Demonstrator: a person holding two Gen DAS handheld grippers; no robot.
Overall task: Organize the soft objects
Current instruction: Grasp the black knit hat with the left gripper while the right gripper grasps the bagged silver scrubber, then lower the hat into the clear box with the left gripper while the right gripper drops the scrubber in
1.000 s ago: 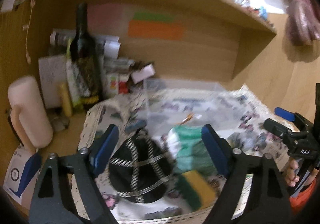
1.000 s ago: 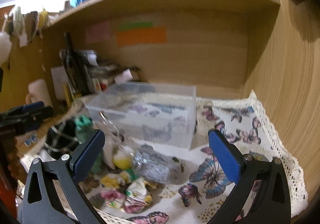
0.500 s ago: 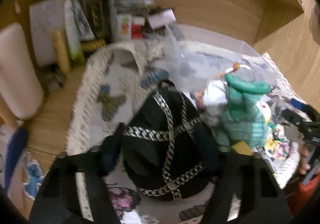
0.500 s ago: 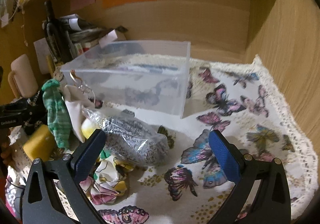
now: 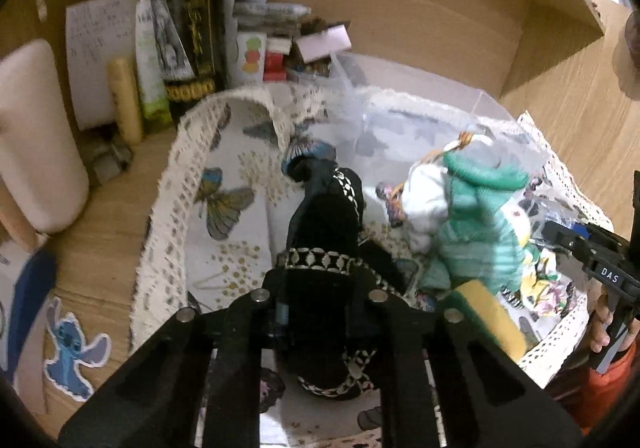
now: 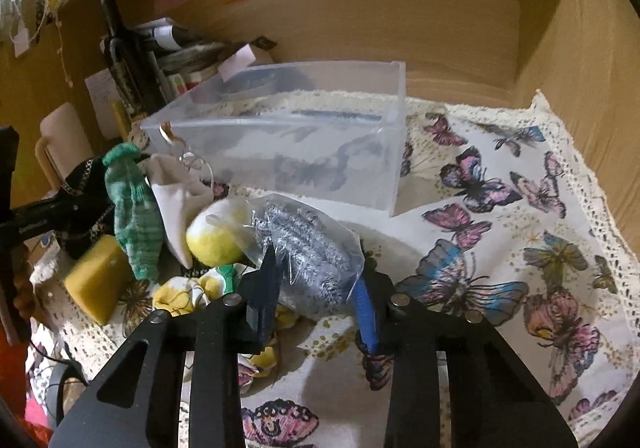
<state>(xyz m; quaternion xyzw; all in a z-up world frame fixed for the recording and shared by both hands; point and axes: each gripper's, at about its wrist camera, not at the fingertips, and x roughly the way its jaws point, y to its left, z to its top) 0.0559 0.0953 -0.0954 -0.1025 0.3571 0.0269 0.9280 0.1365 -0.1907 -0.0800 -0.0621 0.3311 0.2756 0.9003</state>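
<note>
My left gripper (image 5: 318,300) is shut on a black cloth with white-patterned bands (image 5: 326,216), lifted off the butterfly tablecloth (image 5: 224,204). My right gripper (image 6: 316,292) is shut on a clear bag of silver scouring wool (image 6: 308,244). Beside it lie a green knitted sock (image 6: 134,204), a white cloth pouch (image 6: 176,196), a yellow-white ball (image 6: 216,232), a yellow sponge (image 6: 94,280) and a floral scrunchie (image 6: 188,292). An empty clear plastic box (image 6: 304,152) stands behind the pile. The sock (image 5: 480,228) and sponge (image 5: 488,316) also show in the left wrist view.
A dark wine bottle (image 5: 192,8), tubes, papers and small boxes (image 5: 276,48) crowd the back left corner. A cream roll (image 5: 36,144) stands at far left. Wooden walls close the back and right (image 6: 580,48). Bare tablecloth lies right of the box (image 6: 500,208).
Both grippers have closed: the left on the black cloth, squeezing it narrow, the right on the scouring-wool bag. Both views moved down and closer to the pile.
</note>
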